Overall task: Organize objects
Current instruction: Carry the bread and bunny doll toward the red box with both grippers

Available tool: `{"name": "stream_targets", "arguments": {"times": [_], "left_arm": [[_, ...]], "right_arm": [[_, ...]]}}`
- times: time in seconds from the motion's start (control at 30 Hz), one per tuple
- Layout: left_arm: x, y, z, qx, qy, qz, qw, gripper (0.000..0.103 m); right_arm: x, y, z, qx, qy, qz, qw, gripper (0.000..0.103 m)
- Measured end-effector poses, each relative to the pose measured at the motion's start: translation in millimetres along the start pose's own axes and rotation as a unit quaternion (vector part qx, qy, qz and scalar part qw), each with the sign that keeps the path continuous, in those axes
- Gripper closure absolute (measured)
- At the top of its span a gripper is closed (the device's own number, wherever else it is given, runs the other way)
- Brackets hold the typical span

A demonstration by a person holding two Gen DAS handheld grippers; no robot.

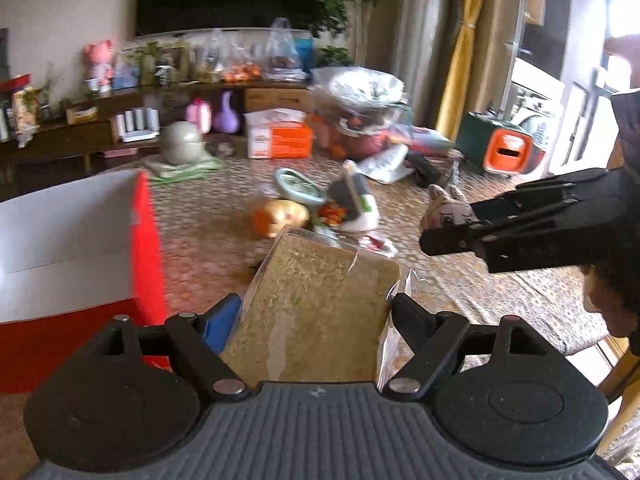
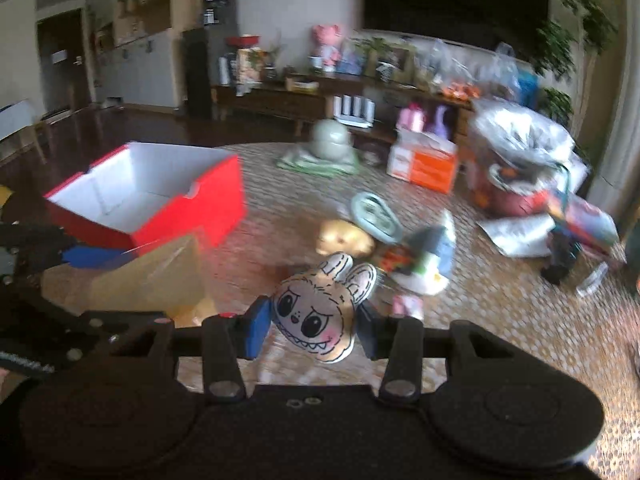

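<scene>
Two tools loaded, one red box to fill

We have both tools carrying something. Low in the centre of the left wrist view, the left tool (image 1: 316, 312) is closed on a flat brown packet (image 1: 316, 300) wrapped in clear film, its fingers pressed against the packet's two edges. Low in the centre of the right wrist view, the right tool (image 2: 316, 330) is clamped on a small bunny-eared toy face (image 2: 316, 316), with one pad at each cheek.

We judge the step in hand to be dropping these into the red box (image 2: 160, 200), which sits open-topped in the left middle of the right wrist view, white inside and apparently empty. In the left wrist view its near wall fills the left edge, just beside the packet.

To do it well, we should bring the packet over the rim before letting go, since it is wide and could catch on the wall. Lay it flat along the bottom so there is room above. Send one tool in at a time, because the two are close and could collide over the opening. Open the jaws only when the item is low inside, so nothing bounces out.

More clutter waits in the middle of the tabletop (image 2: 500, 340): a potato (image 2: 344, 238), a pale green ring (image 2: 376, 214) and a white-and-grey plush (image 2: 428, 258).
</scene>
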State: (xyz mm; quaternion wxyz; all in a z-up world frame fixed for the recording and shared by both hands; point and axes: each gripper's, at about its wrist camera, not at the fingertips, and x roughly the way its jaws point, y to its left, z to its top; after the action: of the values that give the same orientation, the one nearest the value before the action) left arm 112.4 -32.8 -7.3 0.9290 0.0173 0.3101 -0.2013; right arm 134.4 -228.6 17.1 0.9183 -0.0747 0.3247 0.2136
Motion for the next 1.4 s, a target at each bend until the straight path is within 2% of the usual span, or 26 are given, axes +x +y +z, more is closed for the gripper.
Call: {"name": "stream_targets", "arguments": {"times": [0.27, 0.43, 0.57, 0.7, 0.83, 0.97, 1.07, 1.1, 1.13, 1.17, 1.4], "left_arm": [[-46, 40, 9, -0.015, -0.034, 0.047, 0.9982, 0.021], [-68, 72, 19, -0.021, -0.058, 0.076, 0.9952, 0.021], [-55, 96, 16, -0.026, -0.036, 0.104, 0.9936, 0.022], [-58, 109, 1, -0.029, -0.025, 0.076, 0.9964, 0.023], [-60, 101, -10, 0.012, -0.02, 0.045, 0.9987, 0.021], [-48, 100, -27, 0.012, 0.014, -0.005, 0.9998, 0.018], [-34, 99, -41, 0.019, 0.044, -0.013, 0.9988, 0.017], [-30, 98, -45, 0.021, 0.053, -0.019, 0.9982, 0.012], [-25, 98, -50, 0.026, 0.062, -0.026, 0.9974, 0.002], [-21, 97, -54, 0.032, 0.069, -0.032, 0.9967, 0.0], [16, 82, -67, 0.098, 0.106, -0.036, 0.9889, 0.0]], "right_arm": [[10, 56, 36, -0.046, -0.018, 0.037, 0.998, 0.059], [30, 78, 56, -0.063, -0.016, 0.049, 0.997, 0.059], [38, 82, 59, -0.051, -0.012, 0.048, 0.997, 0.059], [35, 78, 58, -0.05, -0.013, 0.042, 0.998, 0.059], [33, 77, 51, -0.046, -0.008, 0.04, 0.998, 0.058], [30, 74, 42, -0.044, -0.006, 0.039, 0.998, 0.058], [30, 69, 37, -0.036, -0.003, 0.037, 0.999, 0.058], [30, 67, 35, -0.033, -0.001, 0.037, 0.999, 0.058], [30, 66, 33, -0.03, 0.0, 0.036, 0.999, 0.058], [30, 64, 31, -0.028, 0.0, 0.036, 0.999, 0.058], [34, 54, 22, -0.015, 0.01, 0.032, 0.999, 0.058]]}}
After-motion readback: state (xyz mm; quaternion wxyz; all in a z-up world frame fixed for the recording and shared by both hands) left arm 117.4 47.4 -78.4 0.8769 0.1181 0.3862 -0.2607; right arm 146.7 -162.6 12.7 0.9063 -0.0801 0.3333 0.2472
